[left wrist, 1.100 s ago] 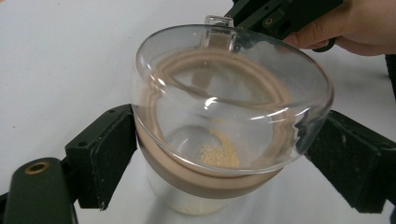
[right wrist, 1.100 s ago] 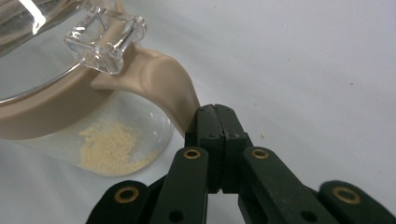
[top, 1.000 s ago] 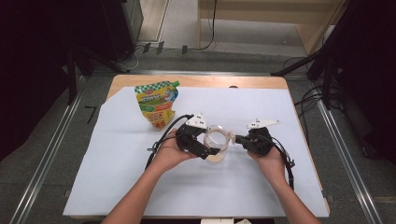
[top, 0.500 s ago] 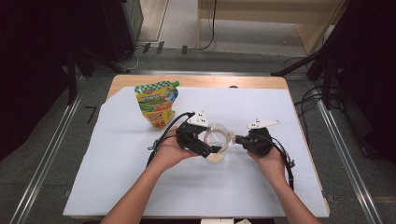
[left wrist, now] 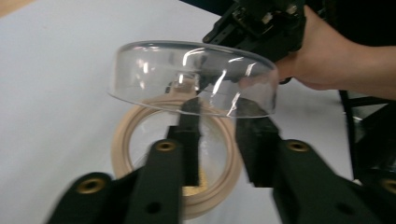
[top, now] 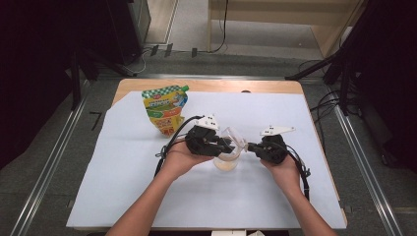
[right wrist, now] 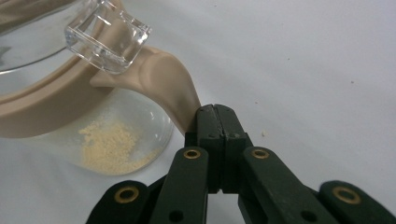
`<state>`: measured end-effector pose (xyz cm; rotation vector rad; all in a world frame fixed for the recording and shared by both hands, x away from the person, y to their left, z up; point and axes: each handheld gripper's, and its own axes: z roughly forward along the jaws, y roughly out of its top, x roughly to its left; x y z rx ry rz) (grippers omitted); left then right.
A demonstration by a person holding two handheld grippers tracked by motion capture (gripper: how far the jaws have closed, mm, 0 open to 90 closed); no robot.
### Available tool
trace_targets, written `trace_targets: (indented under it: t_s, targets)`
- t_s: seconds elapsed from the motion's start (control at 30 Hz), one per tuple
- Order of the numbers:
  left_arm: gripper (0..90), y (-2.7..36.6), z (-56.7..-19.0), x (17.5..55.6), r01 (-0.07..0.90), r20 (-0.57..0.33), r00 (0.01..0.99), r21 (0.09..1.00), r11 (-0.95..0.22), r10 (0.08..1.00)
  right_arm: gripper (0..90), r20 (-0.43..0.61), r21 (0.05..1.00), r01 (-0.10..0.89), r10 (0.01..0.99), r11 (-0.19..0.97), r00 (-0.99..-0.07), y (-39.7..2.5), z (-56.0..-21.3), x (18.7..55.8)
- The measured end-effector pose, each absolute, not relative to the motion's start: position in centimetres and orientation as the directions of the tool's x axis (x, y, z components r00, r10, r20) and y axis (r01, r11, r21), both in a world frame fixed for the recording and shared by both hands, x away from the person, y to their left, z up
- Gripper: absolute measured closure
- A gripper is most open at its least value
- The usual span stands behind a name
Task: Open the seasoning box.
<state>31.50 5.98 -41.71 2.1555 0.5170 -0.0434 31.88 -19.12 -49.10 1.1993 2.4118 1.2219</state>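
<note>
A glass jar (top: 227, 162) with a beige rim stands on the white sheet (top: 123, 167), well in front of the colourful pouch (top: 165, 108). The left gripper (top: 223, 146) holds the clear lid (left wrist: 194, 77) tilted above the jar's mouth, its jaws clamped on the lid's edge. The right gripper (right wrist: 215, 114), jaws pressed together, pinches the jar's beige handle (right wrist: 168, 86). Yellowish powder (right wrist: 116, 147) lies in the jar's bottom.

The left gripper (top: 227, 145) is swinging the clear domed plastic lid (top: 235, 139) up, tilting it open above the beige-rimmed glass jar (top: 226, 162).
</note>
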Motion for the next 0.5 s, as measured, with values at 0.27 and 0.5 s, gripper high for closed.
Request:
trace_targets:
  t_s: [0.27, 0.5]
  targets:
    - [89.9, 5.2, -41.6, 31.8, 0.394, -0.248, 0.912, 0.754, -0.525, 0.327, 90.0, 0.189, 0.741, 0.586, 0.735, 0.329, -0.651, -19.1, -49.1, 31.8]
    - [88.3, 4.2, -41.8, 32.5, 0.387, -0.231, 0.913, 0.752, -0.534, 0.336, 90.0, 0.19, 0.744, 0.585, 0.737, 0.323, -0.648, -19.1, -49.2, 31.6]
